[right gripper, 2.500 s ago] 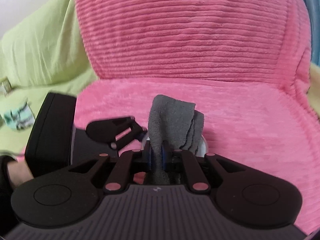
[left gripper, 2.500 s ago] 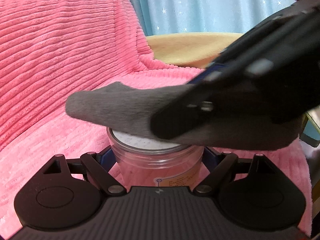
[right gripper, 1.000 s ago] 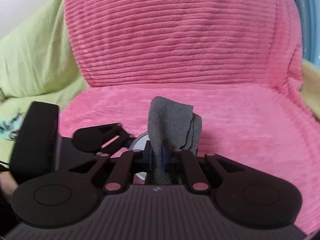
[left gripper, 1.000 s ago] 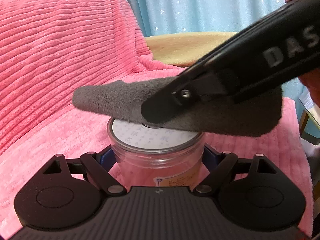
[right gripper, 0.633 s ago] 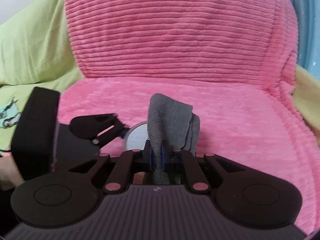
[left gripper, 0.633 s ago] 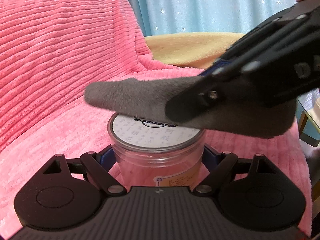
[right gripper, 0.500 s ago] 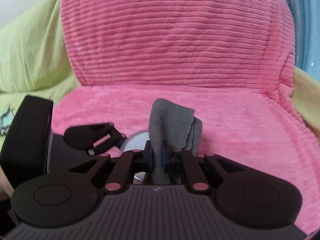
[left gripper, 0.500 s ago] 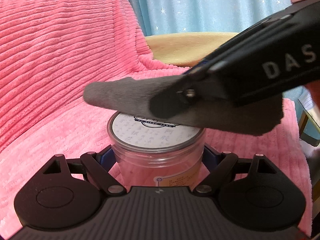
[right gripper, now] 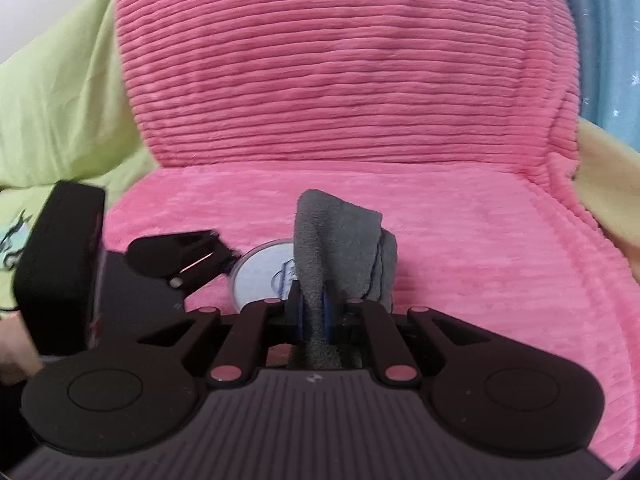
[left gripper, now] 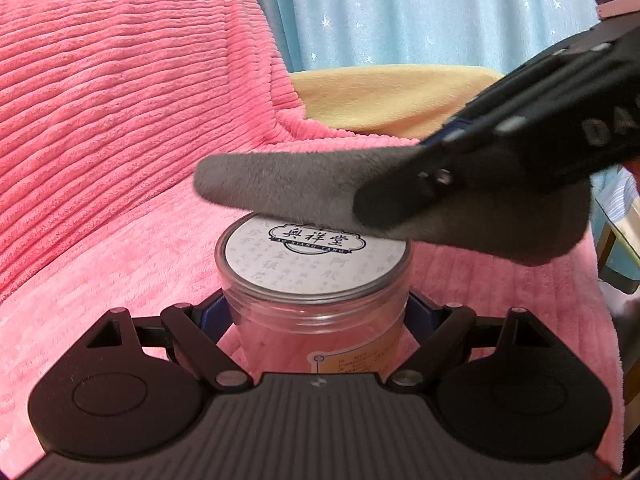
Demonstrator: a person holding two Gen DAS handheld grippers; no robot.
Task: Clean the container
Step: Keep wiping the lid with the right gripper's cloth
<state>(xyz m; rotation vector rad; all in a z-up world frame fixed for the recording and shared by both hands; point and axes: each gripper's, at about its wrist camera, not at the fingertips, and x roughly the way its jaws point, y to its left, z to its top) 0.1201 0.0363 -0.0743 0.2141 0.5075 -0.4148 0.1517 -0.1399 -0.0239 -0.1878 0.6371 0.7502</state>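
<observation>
Clear plastic container (left gripper: 316, 300), clamped upright by left gripper (left gripper: 316, 320) over pink blanket (left gripper: 120, 120); right gripper (right gripper: 314, 316) pinches grey cloth (left gripper: 320, 192) on its lid; hard wiping could tip it.

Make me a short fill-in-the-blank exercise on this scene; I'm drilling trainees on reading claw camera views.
1. The left claw is shut on the clear ____.
2. The right claw is shut on a ____ cloth.
3. The cloth rests on the jar's white ____.
4. The plush cover under the jar is ____.

Missing words: jar; grey; lid; pink
</observation>
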